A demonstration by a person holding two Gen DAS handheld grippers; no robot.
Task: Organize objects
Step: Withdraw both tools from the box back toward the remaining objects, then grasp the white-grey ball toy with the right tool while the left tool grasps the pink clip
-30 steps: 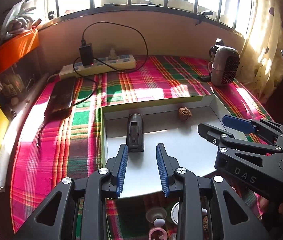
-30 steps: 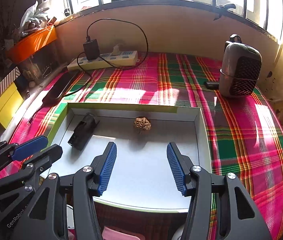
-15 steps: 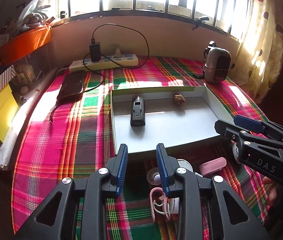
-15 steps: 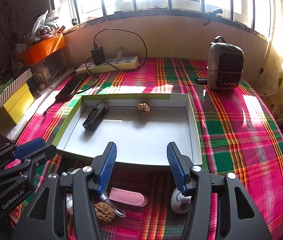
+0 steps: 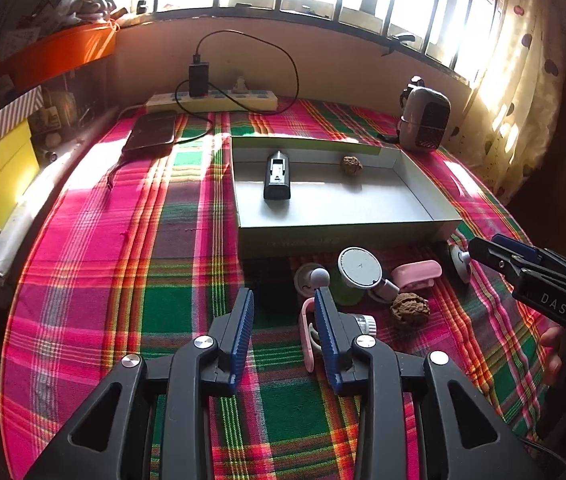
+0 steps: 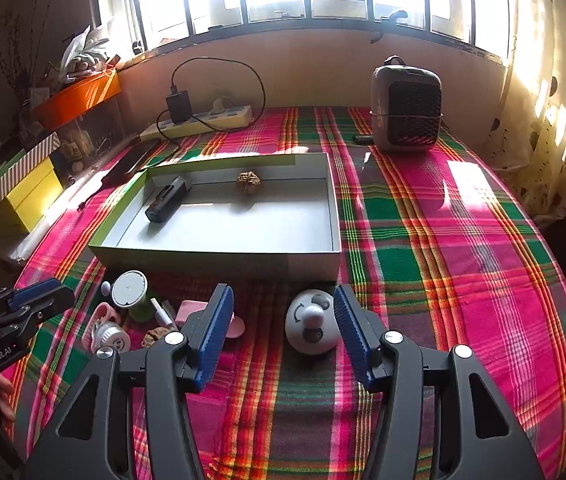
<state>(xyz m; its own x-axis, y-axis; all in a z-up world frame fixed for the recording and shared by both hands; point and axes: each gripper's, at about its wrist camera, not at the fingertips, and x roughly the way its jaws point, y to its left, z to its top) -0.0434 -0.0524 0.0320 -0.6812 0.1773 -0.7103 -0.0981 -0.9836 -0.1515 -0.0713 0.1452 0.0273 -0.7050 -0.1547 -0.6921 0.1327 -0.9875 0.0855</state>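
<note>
**Two claws tilted down over a cluster of small things**

Both tools point down at a slant toward the plaid cloth point(image 5: 95, 248), short of the shallow box point(image 5: 343, 228). On the left, the left gripper point(image 5: 285, 336) has just been spreading its jaws; nothing sits between them, and a pink clip point(image 5: 307, 334) lies just beside its right finger. Next come a round white lid point(image 5: 359, 267), a pink case point(image 5: 417, 273) and a walnut point(image 5: 410, 309), bunched close before the box's near wall. Inside the box lie a black device point(image 5: 277, 176) and a second walnut point(image 5: 351, 165), apart. Further right, the right gripper point(image 6: 283, 332) hangs with jaws spread wide and empty; a white egg-shaped toy point(image 6: 312, 327) rests on the cloth beyond its fingertips.
</note>
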